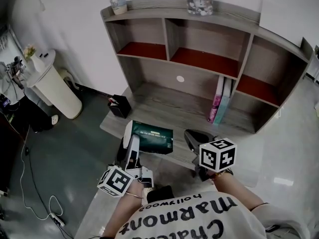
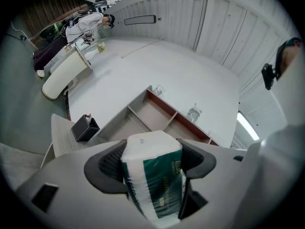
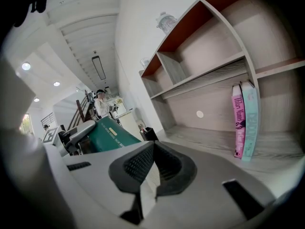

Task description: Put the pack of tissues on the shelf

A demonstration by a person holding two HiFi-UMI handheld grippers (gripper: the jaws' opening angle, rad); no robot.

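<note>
Nearest: left gripper (image 2: 150, 160), fingers (image 2: 110, 162) clamped on the two sides of the green-and-white plastic-wrapped pack of tissues (image 2: 153, 175). The pack stands on end between them, white top edge facing away. In the head view the pack of tissues (image 1: 155, 139) sits off the surface, over the front edge of the grey wood-grain desk (image 1: 164, 111), short of the shelf.

Right gripper (image 3: 153, 165): fingers (image 3: 138, 165) pressed together, nothing between them. It sits just right of the pack, not touching it.

On the desk, left side: small black box-shaped pen holder (image 1: 119, 106). Further back, right of centre: a pink book and a teal book (image 1: 221, 101), upright, side by side, against a divider.

Behind: grey wooden shelf unit with red compartment floors (image 1: 166, 36). On its top board: clear plastic cup (image 1: 118, 2) at left, clear jar (image 1: 200, 0) near the middle.
</note>
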